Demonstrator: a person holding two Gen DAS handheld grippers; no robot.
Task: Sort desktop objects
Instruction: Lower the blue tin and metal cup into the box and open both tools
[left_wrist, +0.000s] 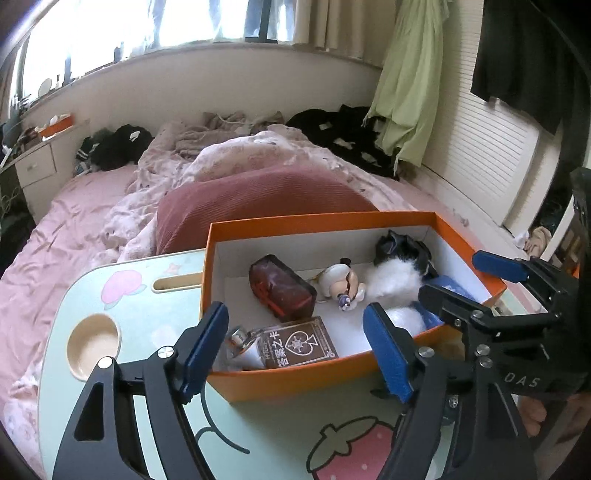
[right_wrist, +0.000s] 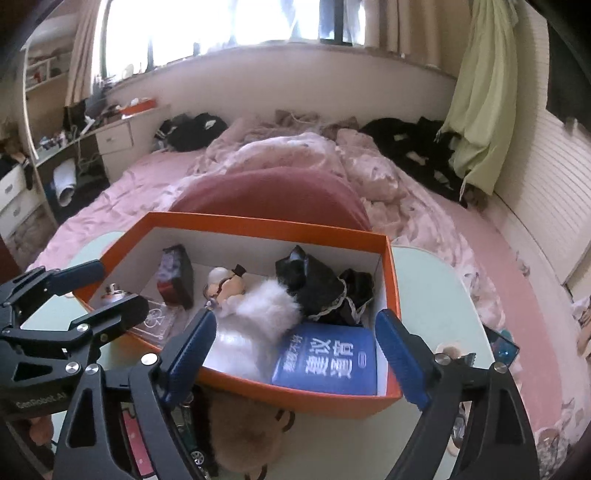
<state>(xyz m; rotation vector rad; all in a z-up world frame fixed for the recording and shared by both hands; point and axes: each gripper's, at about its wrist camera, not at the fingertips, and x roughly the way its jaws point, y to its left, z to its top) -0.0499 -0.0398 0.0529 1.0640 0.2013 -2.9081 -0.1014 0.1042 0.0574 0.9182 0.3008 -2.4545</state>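
Blue pads on the left gripper (left_wrist: 295, 350) stand wide apart with nothing between them, poised over the near left corner of the orange box (left_wrist: 295, 384); its jaws are released. The right gripper (right_wrist: 295, 358) is likewise released, its pads straddling the near wall of the box (right_wrist: 306, 397) toward the right end, holding nothing. Both sit just above the box's near rim, and each shows at the edge of the other's view, close alongside.

Under the right gripper, outside the near wall, a brown furry thing (right_wrist: 240, 435) lies on the table (right_wrist: 436, 295); what it is I cannot tell. The table (left_wrist: 147, 302) is pale green with a strawberry print (left_wrist: 351, 454), a cup recess (left_wrist: 94, 347) at its left and a slot (left_wrist: 177, 282) beside the box's left wall. Bare tabletop is open left of the box and along its right side.

Inside, nearest the left gripper, lie a brown card pack (left_wrist: 299, 347) and a clear bottle (left_wrist: 240, 343); behind them a dark red case (left_wrist: 282, 291), then a small figurine (left_wrist: 341, 284). Nearest the right gripper lies a blue book (right_wrist: 328, 362), with white fluff (right_wrist: 266, 310) and black cloth (right_wrist: 321, 284) beyond it. White floor shows bare at the box's middle.

Beyond the far wall a red cushion (left_wrist: 266, 195) rises, then the pink bed (left_wrist: 55, 229) with rumpled covers, and the window (left_wrist: 147, 26)
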